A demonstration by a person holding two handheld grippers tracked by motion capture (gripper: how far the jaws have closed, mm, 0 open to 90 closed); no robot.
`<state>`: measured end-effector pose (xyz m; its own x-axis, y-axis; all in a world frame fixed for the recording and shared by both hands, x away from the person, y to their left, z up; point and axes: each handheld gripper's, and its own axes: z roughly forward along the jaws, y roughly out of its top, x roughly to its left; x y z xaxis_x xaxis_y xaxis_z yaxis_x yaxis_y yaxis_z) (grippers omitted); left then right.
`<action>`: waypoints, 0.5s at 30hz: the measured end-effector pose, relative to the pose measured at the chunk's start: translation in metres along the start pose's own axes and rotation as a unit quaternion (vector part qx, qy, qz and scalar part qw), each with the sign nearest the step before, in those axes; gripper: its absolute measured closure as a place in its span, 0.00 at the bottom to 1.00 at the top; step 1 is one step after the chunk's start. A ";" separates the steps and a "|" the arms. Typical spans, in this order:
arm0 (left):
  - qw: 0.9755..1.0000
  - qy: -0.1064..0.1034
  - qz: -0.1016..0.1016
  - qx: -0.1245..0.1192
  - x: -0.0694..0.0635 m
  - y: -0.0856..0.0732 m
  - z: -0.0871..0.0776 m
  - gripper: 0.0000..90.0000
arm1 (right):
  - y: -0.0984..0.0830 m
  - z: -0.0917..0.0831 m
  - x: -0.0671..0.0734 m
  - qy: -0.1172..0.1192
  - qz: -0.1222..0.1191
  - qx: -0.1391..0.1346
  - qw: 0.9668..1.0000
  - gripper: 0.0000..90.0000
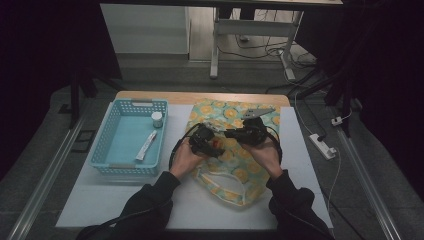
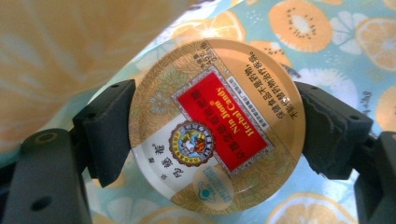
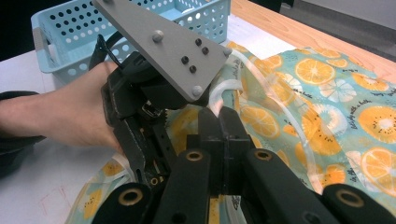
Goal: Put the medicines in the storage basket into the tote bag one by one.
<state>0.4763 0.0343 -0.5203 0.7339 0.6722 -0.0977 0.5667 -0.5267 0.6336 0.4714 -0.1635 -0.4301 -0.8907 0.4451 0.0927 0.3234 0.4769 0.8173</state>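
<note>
While the left claw [image 2: 217,128] grips a round candy tin [image 2: 217,126] by its rim above the fruit-print bag [image 1: 235,150], the right claw [image 3: 219,135], clenched on the bag's handle [image 3: 223,91], sits at three o'clock.

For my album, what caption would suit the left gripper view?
Left claw clamps a round herbal candy tin by its rim above a citrus-print bag.
</note>
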 end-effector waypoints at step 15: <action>1.000 -0.027 -0.005 -0.013 -0.007 0.005 -0.020 0.13 | 0.000 -0.002 -0.002 -0.003 0.003 -0.004 1.000 1.00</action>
<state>0.4666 0.0377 -0.5010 0.7477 0.6478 -0.1459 0.5652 -0.5056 0.6519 0.4720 -0.1658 -0.4293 -0.8871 0.4518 0.0948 0.3264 0.4687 0.8208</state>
